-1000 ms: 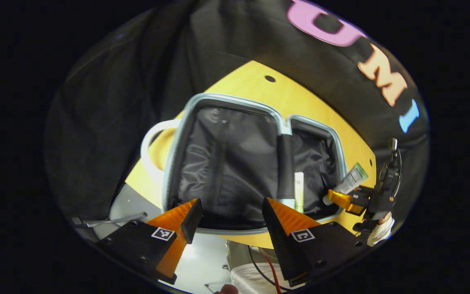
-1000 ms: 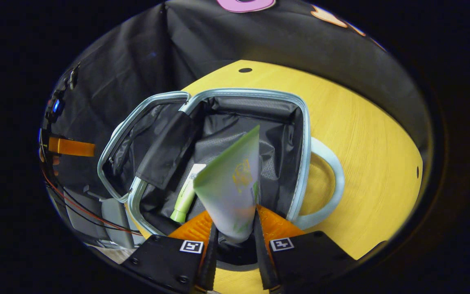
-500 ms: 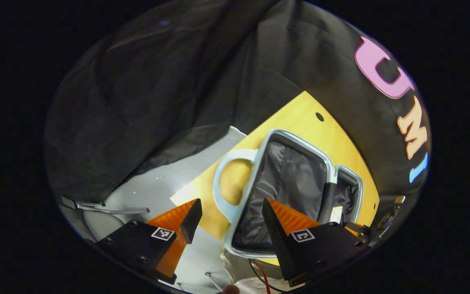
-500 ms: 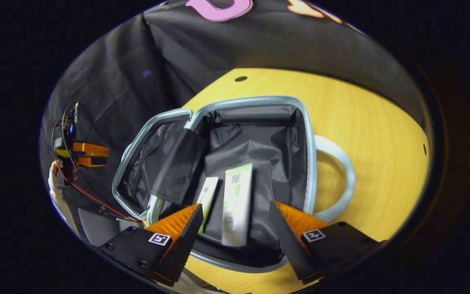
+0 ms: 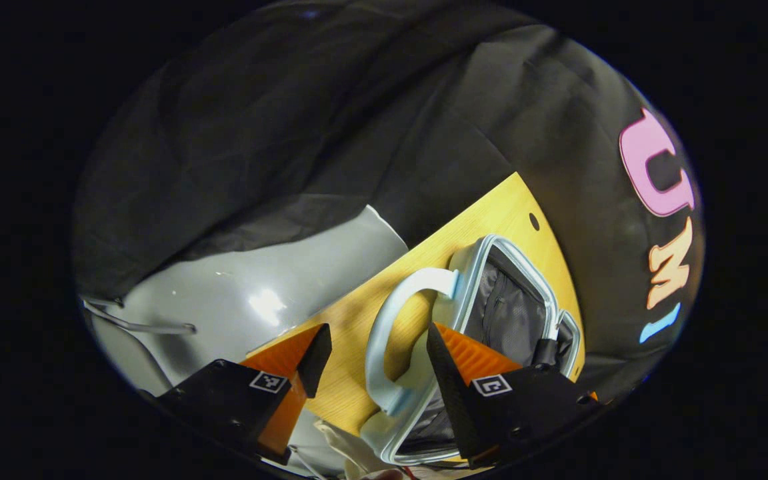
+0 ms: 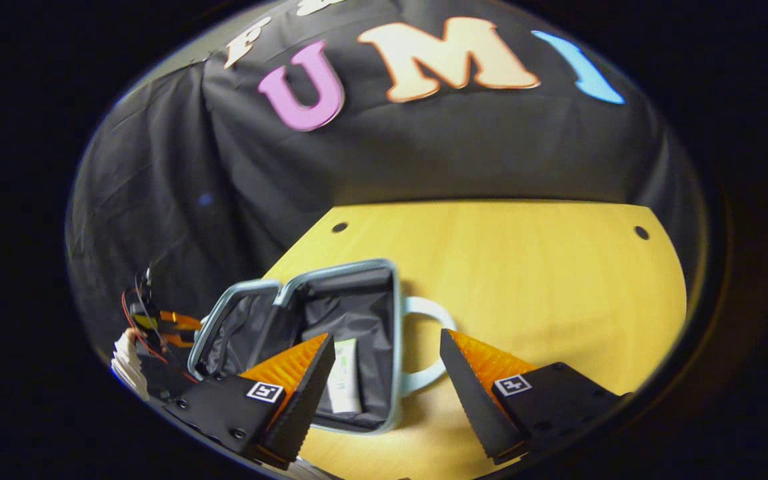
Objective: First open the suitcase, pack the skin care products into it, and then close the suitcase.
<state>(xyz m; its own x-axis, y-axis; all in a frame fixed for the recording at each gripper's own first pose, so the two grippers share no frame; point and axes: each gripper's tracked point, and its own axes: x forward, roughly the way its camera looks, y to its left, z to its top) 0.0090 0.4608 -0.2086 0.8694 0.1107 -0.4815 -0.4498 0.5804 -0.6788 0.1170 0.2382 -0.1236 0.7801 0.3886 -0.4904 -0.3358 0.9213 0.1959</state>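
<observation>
The pale-blue suitcase (image 6: 394,313) lies open on the yellow table (image 6: 524,267), both dark-lined halves facing up. A white and green tube (image 6: 344,377) rests in the half that carries the loop handle (image 6: 427,347). My right gripper (image 6: 387,380) is open and empty, raised above the case's near right side. In the left gripper view the suitcase (image 5: 471,293) appears edge-on with its handle (image 5: 391,340) toward me; my left gripper (image 5: 374,363) is open and empty, with the handle between its fingers and farther off. The left gripper (image 6: 164,323) and the hand holding it also appear far left in the right gripper view.
The yellow table top (image 5: 357,320) has small round holes near its corners (image 6: 641,233). Beyond its left edge lies a grey floor (image 5: 257,293) with a thin metal rod (image 5: 137,325). Black cloth hangs behind the table on all sides.
The right gripper let go of the green tube into the suitcase, opened, and pulled up and back. The left gripper swung left and back away from the case.
</observation>
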